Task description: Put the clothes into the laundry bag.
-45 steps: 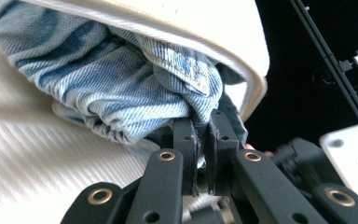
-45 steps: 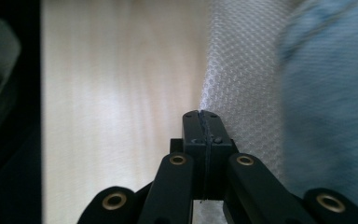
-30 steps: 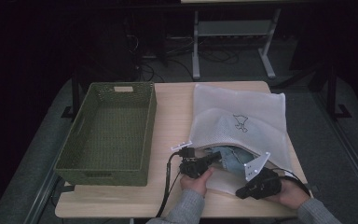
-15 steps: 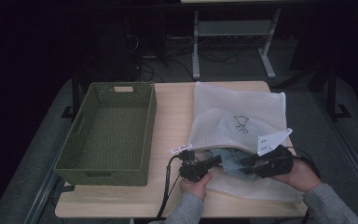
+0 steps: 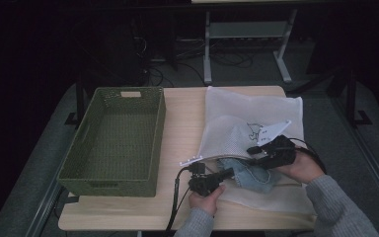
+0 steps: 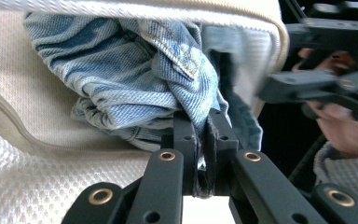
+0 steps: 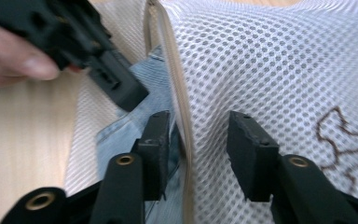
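The left tongs (image 6: 203,135) pinch the denim (image 6: 135,79) at the mesh bag's (image 7: 270,60) mouth. The right tongs (image 7: 198,140) have just been opening, straddling the bag's rim unpressed. Pulling now could drag the loose bag along.

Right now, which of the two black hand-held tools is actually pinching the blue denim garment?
The left tool: it is shut on the blue denim garment. The right tool stands open astride the white mesh bag's edge.

Both handheld grippers, the left gripper (image 5: 225,175) and the right gripper (image 5: 253,149), are matte black with brass-ringed pivot holes on their linkage arms, black trailing cables, a grey three-cornered plate topping the right, and grey knit sleeves (image 5: 343,210) on the person.
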Action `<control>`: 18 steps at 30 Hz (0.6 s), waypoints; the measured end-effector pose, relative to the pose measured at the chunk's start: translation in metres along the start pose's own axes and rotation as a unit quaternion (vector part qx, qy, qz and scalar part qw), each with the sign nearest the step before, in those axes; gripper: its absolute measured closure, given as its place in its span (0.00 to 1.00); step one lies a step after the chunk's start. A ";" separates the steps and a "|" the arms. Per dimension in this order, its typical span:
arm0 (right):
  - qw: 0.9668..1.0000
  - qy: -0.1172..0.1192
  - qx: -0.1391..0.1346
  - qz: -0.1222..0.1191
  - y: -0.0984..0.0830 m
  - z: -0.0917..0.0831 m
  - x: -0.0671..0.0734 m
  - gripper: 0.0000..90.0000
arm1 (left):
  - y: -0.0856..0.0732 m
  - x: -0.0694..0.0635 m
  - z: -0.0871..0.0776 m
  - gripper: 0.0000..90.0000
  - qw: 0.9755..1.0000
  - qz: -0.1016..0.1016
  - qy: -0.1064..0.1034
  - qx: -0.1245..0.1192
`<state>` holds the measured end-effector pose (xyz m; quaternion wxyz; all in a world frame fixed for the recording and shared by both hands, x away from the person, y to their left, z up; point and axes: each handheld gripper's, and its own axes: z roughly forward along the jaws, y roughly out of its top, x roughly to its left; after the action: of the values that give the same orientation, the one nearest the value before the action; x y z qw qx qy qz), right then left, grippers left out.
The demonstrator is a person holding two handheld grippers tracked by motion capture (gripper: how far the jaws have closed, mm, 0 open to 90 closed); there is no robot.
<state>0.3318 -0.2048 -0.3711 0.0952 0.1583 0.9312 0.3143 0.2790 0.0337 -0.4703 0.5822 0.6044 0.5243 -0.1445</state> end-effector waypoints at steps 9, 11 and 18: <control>0.998 0.057 0.006 -0.009 0.000 0.001 0.008 0.97 | 0.005 0.000 0.002 0.95 1.000 0.001 -0.002 -0.016; 0.997 0.073 0.004 -0.013 -0.002 -0.002 0.013 0.97 | 0.008 -0.001 0.002 0.95 1.000 0.004 -0.002 -0.016; 0.997 0.072 0.003 0.001 -0.004 -0.003 0.008 0.96 | 0.000 0.000 0.001 0.93 1.000 0.008 -0.006 0.000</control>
<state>0.3225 -0.2065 -0.3716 0.0274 0.1363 0.9364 0.3222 0.2792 0.0330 -0.4706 0.5862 0.6081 0.5159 -0.1431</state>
